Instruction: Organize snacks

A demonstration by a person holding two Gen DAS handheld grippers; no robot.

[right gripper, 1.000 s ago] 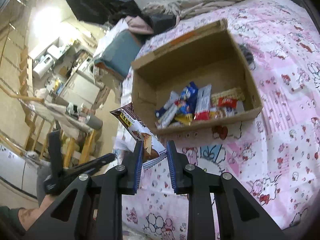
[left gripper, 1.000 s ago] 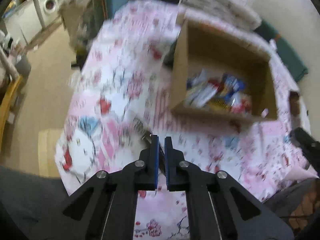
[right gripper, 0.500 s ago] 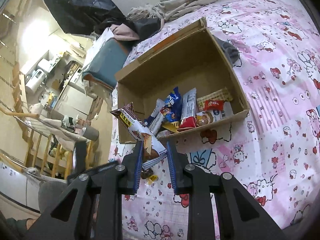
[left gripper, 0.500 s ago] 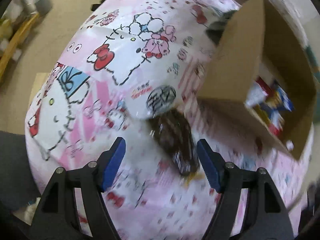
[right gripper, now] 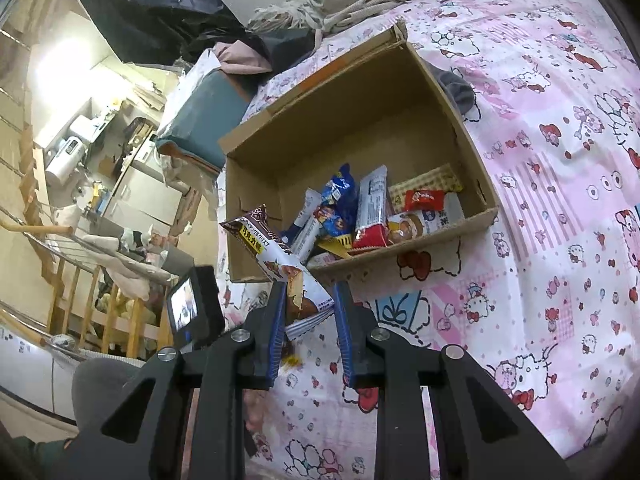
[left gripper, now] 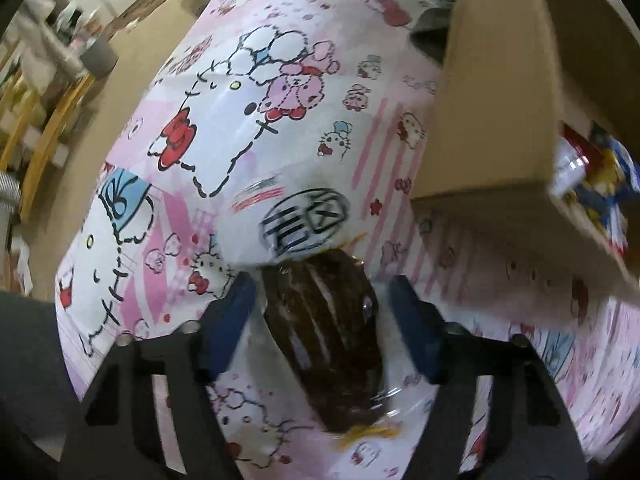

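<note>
The left gripper [left gripper: 322,308] was spread wide, its blue pads either side of a dark brown wrapped snack [left gripper: 328,344] that lay on the pink cartoon-print bedsheet [left gripper: 224,120], just outside the near corner of the cardboard box [left gripper: 492,120]; whether the pads touched the wrapper could not be told. The right gripper [right gripper: 308,320] was clamped on the lower end of a chocolate bar packet [right gripper: 276,256], held up in front of the box's near-left corner. Inside the box [right gripper: 352,128], a heap of mixed snack packets [right gripper: 360,216] sat against the near wall.
</note>
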